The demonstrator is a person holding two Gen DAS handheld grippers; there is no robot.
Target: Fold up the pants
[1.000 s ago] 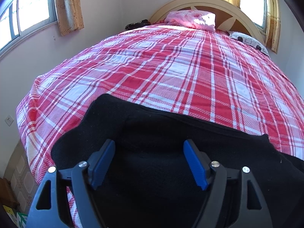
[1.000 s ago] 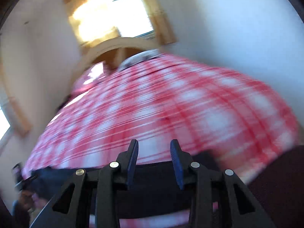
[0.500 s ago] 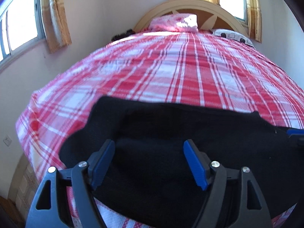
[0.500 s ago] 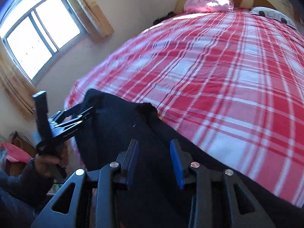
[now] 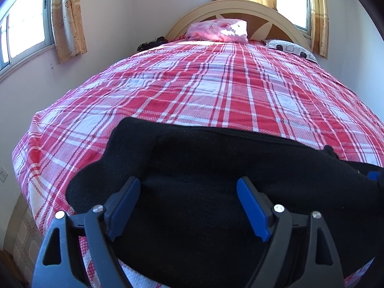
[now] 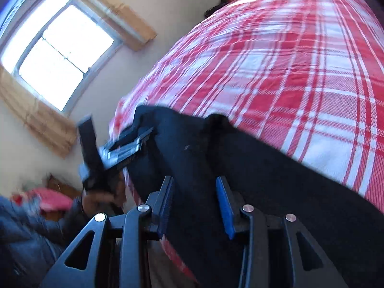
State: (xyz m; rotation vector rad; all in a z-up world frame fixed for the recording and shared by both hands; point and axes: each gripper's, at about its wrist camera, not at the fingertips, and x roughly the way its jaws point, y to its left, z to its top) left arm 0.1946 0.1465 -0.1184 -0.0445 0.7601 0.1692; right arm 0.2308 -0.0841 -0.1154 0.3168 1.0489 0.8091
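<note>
Black pants (image 5: 216, 168) lie flat across the near end of the bed with the red and white plaid cover (image 5: 216, 91). My left gripper (image 5: 188, 192) is open and empty, hovering just over the pants' near edge. My right gripper (image 6: 194, 192) is open, narrower, and empty, also over the pants (image 6: 264, 180). In the right wrist view the left gripper (image 6: 124, 144) shows at the pants' far end, held by a hand. A blue fingertip of the right gripper peeks in at the right edge of the left wrist view (image 5: 373, 175).
A pink pillow (image 5: 218, 30) and a patterned pillow (image 5: 290, 49) lie by the headboard (image 5: 240, 7). Curtained windows (image 5: 24, 28) stand on the left wall. The bed's left edge drops to a tiled floor (image 5: 21, 240).
The right gripper has swung from facing the headboard round to the left and down over the pants. The left gripper has shifted a little. Both stay open.
</note>
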